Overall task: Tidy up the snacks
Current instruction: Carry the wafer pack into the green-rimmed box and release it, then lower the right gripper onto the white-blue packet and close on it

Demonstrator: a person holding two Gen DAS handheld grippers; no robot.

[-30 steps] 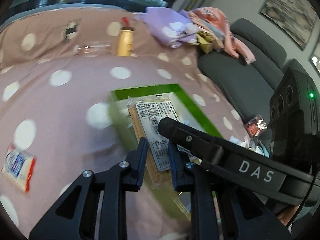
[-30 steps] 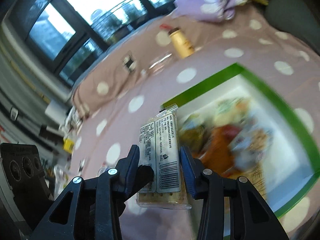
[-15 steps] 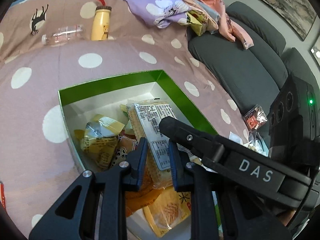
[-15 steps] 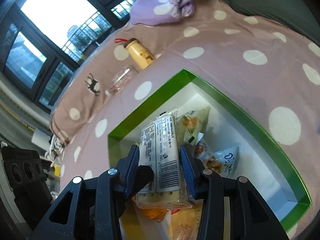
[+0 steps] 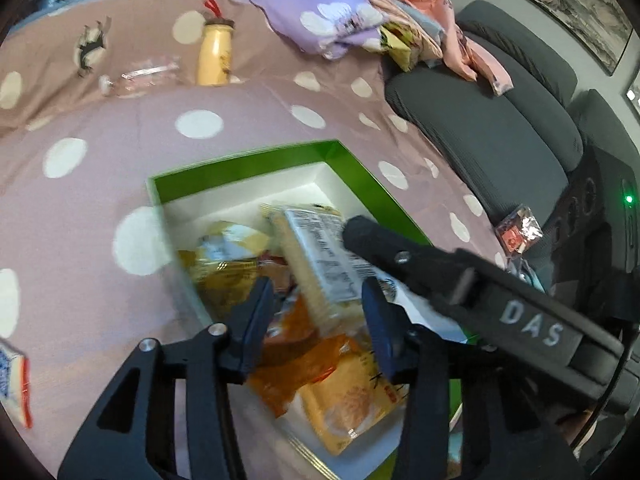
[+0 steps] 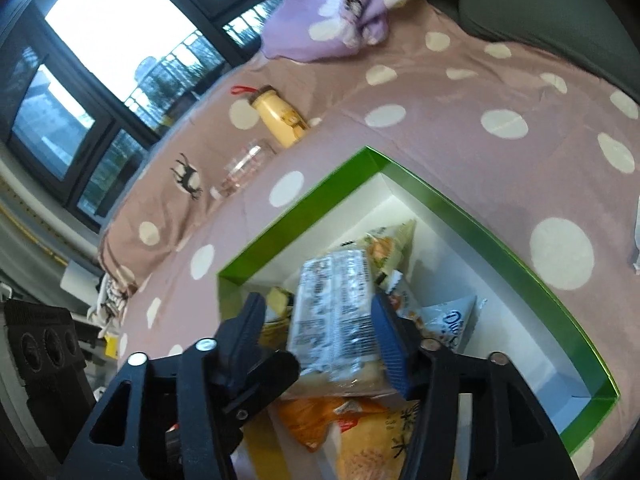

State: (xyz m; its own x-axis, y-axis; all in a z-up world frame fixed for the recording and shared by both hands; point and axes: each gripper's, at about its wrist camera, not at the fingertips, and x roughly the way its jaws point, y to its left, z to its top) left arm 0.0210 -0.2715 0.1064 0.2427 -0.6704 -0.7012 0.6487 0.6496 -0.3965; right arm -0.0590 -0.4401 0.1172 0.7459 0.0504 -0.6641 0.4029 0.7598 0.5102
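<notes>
A clear-wrapped cracker pack (image 5: 316,256) with a white label lies tilted over the snacks in a green-rimmed white box (image 5: 240,164). My left gripper (image 5: 320,312) is open, its fingers apart on either side of the pack's near end. My right gripper (image 6: 320,328) is also open; the pack (image 6: 336,312) sits loose between its fingers, against the blue pad of the right one. Several orange and yellow snack bags (image 5: 348,392) fill the box (image 6: 480,232) under the pack.
A yellow bottle (image 5: 214,56) and a clear bottle (image 5: 140,76) lie on the pink polka-dot cover at the back. A red-and-white packet (image 5: 14,380) lies at the left edge. Purple and pink cloths (image 5: 328,20) and a grey sofa (image 5: 500,132) are to the right.
Both grippers carried the cracker pack over the green box, then both opened. The pack has dropped onto the snacks in the box.
</notes>
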